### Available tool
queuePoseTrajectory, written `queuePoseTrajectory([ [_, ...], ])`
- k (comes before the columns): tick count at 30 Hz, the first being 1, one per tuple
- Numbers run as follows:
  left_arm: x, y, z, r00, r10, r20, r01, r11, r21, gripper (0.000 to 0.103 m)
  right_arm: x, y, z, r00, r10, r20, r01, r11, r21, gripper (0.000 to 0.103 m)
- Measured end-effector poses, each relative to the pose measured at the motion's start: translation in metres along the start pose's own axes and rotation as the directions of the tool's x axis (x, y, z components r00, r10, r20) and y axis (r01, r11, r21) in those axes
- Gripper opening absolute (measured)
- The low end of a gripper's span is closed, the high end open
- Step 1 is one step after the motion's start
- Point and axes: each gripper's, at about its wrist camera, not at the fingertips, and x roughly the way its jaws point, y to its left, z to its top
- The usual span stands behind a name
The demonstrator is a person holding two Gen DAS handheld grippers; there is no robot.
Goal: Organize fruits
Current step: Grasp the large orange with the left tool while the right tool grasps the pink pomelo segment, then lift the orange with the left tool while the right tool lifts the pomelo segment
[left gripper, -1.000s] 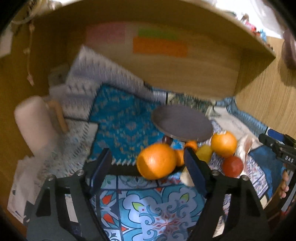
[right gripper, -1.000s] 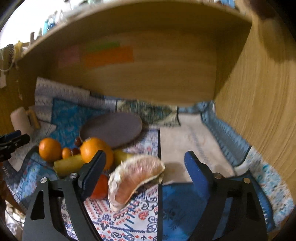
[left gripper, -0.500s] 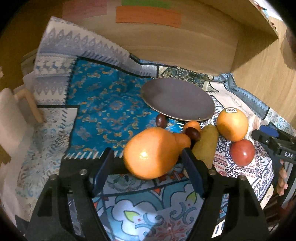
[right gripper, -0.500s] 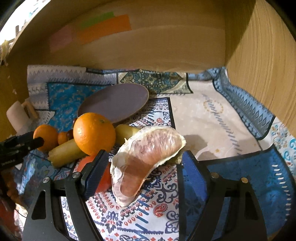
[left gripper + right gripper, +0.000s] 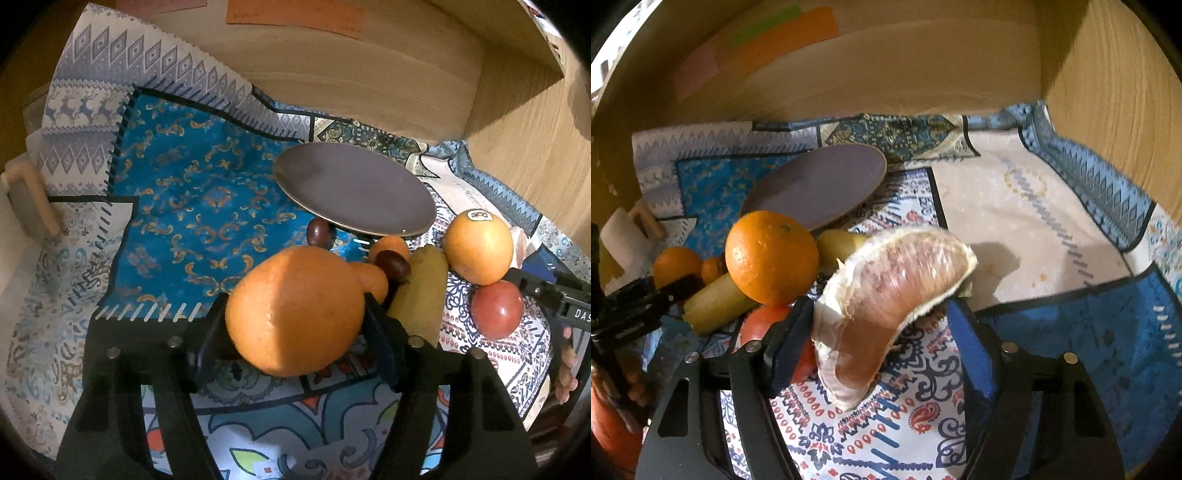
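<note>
yellow pear (image 5: 417, 295) and dark plate (image 5: 354, 188) crowd the oranges (image 5: 478, 251).

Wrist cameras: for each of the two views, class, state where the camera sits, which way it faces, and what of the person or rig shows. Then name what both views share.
Left wrist: sits on the left gripper, facing down-forward at a large orange between its closing jaws; the right gripper and some fingers show at right.
Right wrist: sits on the right gripper, facing down-forward at a pomelo wedge between its closing jaws; the left gripper shows at left.
Shared: plate, stickered orange, tomato.
</note>
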Motion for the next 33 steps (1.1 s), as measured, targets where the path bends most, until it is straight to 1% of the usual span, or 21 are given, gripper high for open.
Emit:
queuePoseTrajectory([
  [2,0.0,-0.001,0.0,1.0,0.001,0.002,-0.001,1.0,0.008,0.068,0.002,-0.001,0.001,1.0,0.01,-0.01,-0.01,1.0,0.025,0.071],
  [6,-0.006,-0.004,-0.003,1.0,0.002,0.008,-0.003,1.0,0.029,0.068,0.007,0.001,0.002,1.0,-0.01,-0.018,0.011,0.998,0.054,0.071],
  [9,-0.011,-0.005,-0.006,1.0,0.004,0.015,-0.004,0.999,0.032,0.068,0.011,0.0,0.005,1.0,-0.009,-0.028,0.011,0.997,0.075,0.072],
  [12,-0.017,-0.005,-0.009,1.0,0.009,0.025,-0.01,0.999,0.037,0.068,0.016,0.001,0.007,0.999,-0.023,-0.029,0.025,0.997,0.068,0.071],
  [13,-0.019,-0.005,-0.01,1.0,0.01,0.028,-0.011,0.999,0.039,0.068,0.016,0.001,0.008,0.999,-0.026,-0.029,0.028,0.998,0.064,0.069],
  [15,-0.021,-0.003,-0.011,0.999,0.012,0.031,-0.013,0.999,0.036,0.068,0.018,0.001,0.009,0.999,-0.019,-0.03,0.021,0.998,0.054,0.059],
  [16,-0.022,-0.002,-0.011,0.999,0.012,0.032,-0.013,0.999,0.031,0.068,0.018,0.001,0.01,0.999,-0.001,-0.034,0.003,0.999,0.047,0.048],
  [17,-0.023,-0.001,-0.011,0.999,0.011,0.032,-0.012,1.0,0.027,0.068,0.019,0.001,0.011,0.999,0.016,-0.038,-0.014,0.999,0.046,0.046],
  [25,-0.031,0.003,-0.009,0.999,0.019,0.047,-0.019,1.0,0.002,0.068,0.009,0.003,0.012,1.0,0.005,-0.001,-0.005,1.0,0.003,0.043],
  [29,-0.036,0.0,-0.003,0.997,0.024,0.067,-0.025,1.0,0.004,0.068,0.0,0.0,0.017,1.0,0.013,0.027,-0.013,1.0,0.0,0.042],
  [33,-0.041,-0.004,0.002,0.996,0.02,0.089,-0.021,1.0,0.007,0.068,-0.003,0.0,0.021,0.999,0.01,0.035,-0.01,1.0,-0.028,0.041],
])
